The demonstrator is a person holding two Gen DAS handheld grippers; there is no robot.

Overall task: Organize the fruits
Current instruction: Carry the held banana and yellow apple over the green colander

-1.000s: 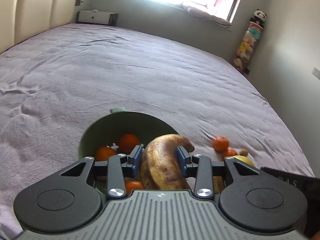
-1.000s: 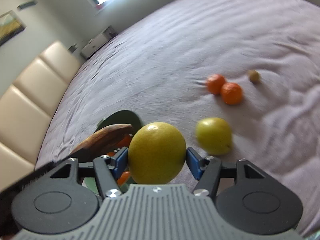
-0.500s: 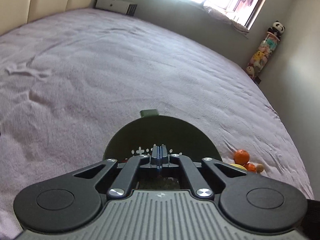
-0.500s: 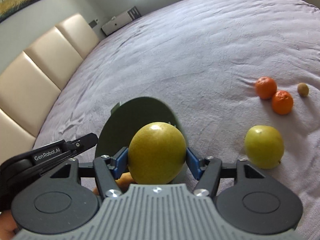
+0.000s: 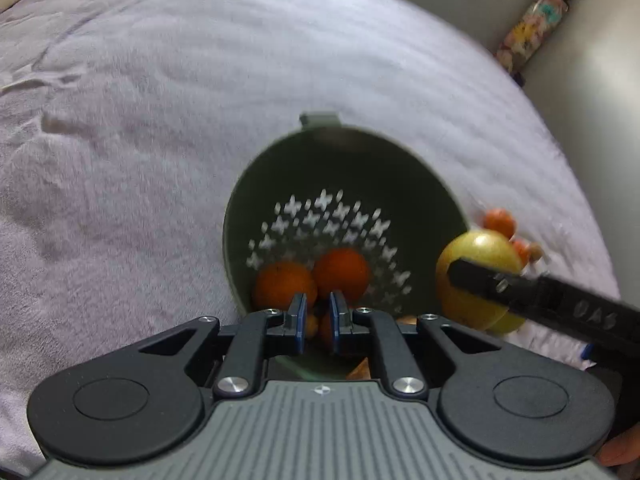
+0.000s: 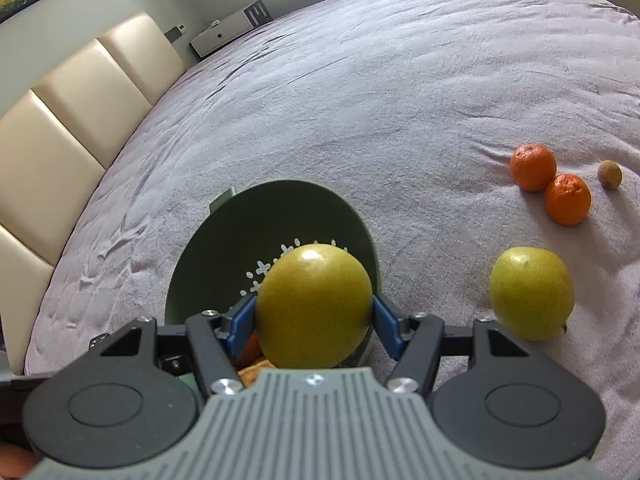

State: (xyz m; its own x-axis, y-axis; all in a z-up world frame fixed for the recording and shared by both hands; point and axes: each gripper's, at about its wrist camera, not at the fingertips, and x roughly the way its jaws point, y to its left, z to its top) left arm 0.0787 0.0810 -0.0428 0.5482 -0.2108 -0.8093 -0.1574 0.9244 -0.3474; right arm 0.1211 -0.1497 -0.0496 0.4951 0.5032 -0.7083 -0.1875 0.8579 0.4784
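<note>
Right tongs (image 6: 314, 316) — clamped on a yellow-green fruit (image 6: 314, 300) over the green colander (image 6: 224, 240). Left tongs (image 5: 318, 316) — nearly together, empty, above oranges (image 5: 340, 270) inside.

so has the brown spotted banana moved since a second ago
Yes. It sat between the left gripper's jaws above the green perforated bowl; now those jaws are empty, and only an orange-brown bit shows low in the bowl.

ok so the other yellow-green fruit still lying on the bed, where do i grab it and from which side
Grip the loose yellow-green fruit across its widest middle, coming down from above with one finger on either side. It is round and smooth, so a hold off the middle would likely slip. It lies clear of the green bowl and the two oranges, so there is room on both sides.
</note>
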